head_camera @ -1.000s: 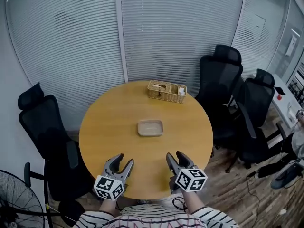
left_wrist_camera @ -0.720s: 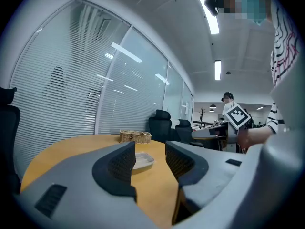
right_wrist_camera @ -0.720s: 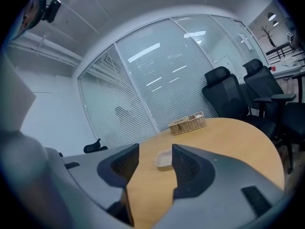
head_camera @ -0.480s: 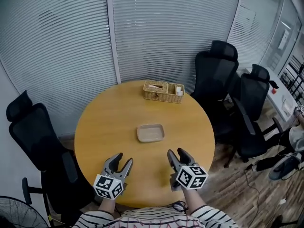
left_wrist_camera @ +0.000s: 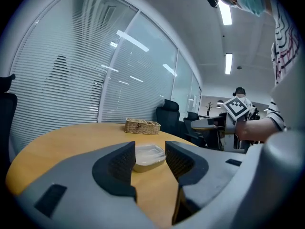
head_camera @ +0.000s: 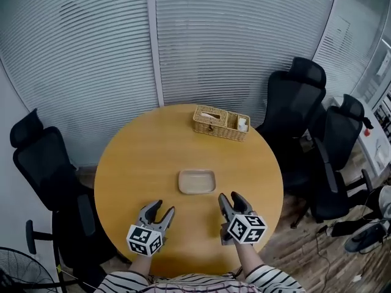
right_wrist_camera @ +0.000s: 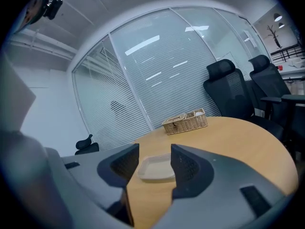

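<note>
Open and empty both: left claw (head_camera: pixel 164 208), right claw (head_camera: pixel 230 196), low over near edge of surface (head_camera: pixel 131 163). Just ahead, between them, untouched: tray (head_camera: pixel 197 181). Best kept wide and level, closing on a rim. Shallow, beige, round-cornered, empty. Farther out: wicker basket (head_camera: pixel 221 122).

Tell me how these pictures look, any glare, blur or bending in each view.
Head view: even, soft light, sharp all over, the blinds bowed by the wide lens, hardly any shadow on the table. Left gripper view: strong fisheye with dark corners, ceiling lights blown out white. Right gripper view: same fisheye, light streaks mirrored on the glass wall, the tray clear.
</note>
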### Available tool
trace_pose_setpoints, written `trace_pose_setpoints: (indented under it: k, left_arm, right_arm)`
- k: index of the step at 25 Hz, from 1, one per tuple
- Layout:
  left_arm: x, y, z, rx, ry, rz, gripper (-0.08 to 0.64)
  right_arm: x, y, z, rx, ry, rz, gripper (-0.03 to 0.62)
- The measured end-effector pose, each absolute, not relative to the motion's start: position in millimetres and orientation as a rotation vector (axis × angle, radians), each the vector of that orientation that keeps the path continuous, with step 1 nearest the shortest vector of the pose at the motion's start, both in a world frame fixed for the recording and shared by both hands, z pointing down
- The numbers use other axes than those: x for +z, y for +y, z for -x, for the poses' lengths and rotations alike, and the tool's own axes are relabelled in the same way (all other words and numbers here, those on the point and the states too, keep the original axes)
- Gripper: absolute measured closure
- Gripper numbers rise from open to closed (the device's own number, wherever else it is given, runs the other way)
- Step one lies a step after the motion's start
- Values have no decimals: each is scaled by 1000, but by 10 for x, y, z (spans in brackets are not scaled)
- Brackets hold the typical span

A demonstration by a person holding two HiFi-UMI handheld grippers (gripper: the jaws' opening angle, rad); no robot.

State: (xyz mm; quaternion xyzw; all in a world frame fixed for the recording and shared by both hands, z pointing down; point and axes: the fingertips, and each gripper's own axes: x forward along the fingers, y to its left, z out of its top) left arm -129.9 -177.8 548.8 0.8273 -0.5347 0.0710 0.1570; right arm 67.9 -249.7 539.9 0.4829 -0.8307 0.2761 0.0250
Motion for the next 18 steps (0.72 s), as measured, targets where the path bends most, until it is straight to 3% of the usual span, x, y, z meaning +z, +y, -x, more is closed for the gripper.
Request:
trace_pose_setpoints:
  k: [18]
  left_arm:
    - [6219, -2846, 1244, 238, -1571, -2223, 382]
  right_arm:
    - [6286, -3654, -334, 786, -2528, -1223, 382]
